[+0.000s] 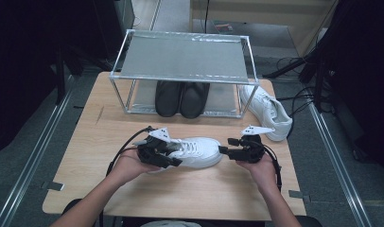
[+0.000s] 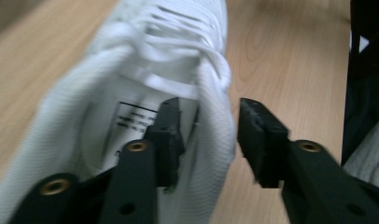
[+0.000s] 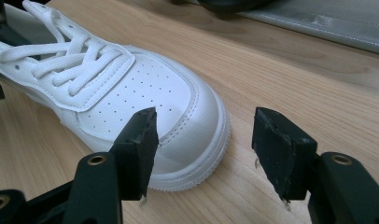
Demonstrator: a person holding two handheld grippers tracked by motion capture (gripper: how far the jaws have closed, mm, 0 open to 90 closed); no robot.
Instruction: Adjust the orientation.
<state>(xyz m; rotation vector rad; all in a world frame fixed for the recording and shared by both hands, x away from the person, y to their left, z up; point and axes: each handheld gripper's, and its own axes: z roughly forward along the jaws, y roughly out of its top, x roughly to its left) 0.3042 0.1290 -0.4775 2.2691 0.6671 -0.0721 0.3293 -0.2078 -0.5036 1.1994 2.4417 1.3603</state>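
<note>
The high view looks forward and down from above the person's side, taking in the whole wooden surface (image 1: 133, 194), the metal shoe rack (image 1: 183, 56) at its far edge, and both forearms coming in from the bottom. The left gripper view sits very close behind the heel opening of the white sneaker (image 2: 145, 70), facing along the shoe toward its laces, partly blurred. The right gripper view sits low and close, facing the sneaker's toe (image 3: 145, 98) from the opposite end. All three views share this sneaker (image 1: 195, 152) and the wood around it.
</note>
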